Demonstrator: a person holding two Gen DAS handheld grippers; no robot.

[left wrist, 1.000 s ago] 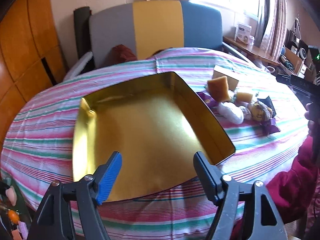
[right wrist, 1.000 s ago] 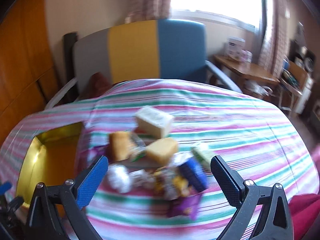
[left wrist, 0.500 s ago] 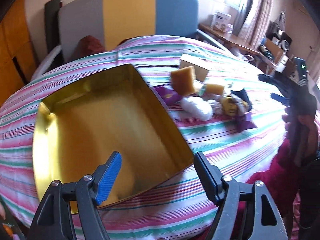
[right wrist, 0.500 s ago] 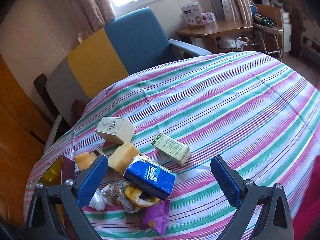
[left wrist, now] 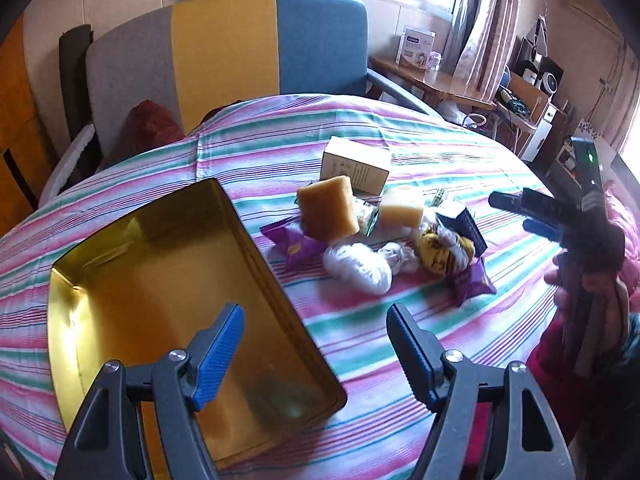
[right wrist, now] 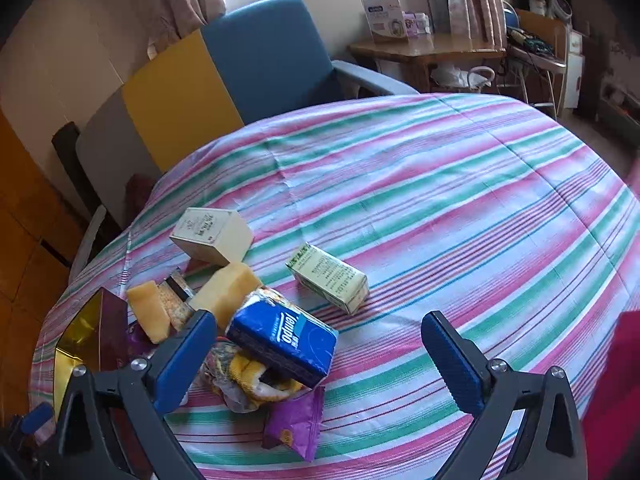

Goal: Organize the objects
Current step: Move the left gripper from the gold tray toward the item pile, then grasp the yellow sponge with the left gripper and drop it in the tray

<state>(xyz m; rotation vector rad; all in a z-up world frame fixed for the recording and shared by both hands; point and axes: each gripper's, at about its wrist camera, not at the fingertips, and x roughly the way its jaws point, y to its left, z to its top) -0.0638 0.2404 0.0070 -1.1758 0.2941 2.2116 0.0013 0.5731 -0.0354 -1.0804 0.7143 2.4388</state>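
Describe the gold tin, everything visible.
The tin is a shallow rectangular tray with rounded corners, shiny gold metal inside, open and with nothing in it. It lies flat on the striped tablecloth at the pile's left. Low upright walls ring it; in the right wrist view its outer wall looks dark maroon. The left tool hovers open over its near right corner without touching. A purple packet lies just off its right wall; whether they touch is unclear.

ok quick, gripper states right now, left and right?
Left gripper: open, holding nothing, above the gold tin's near edge.
Right gripper: open, holding nothing, near the blue tissue pack.
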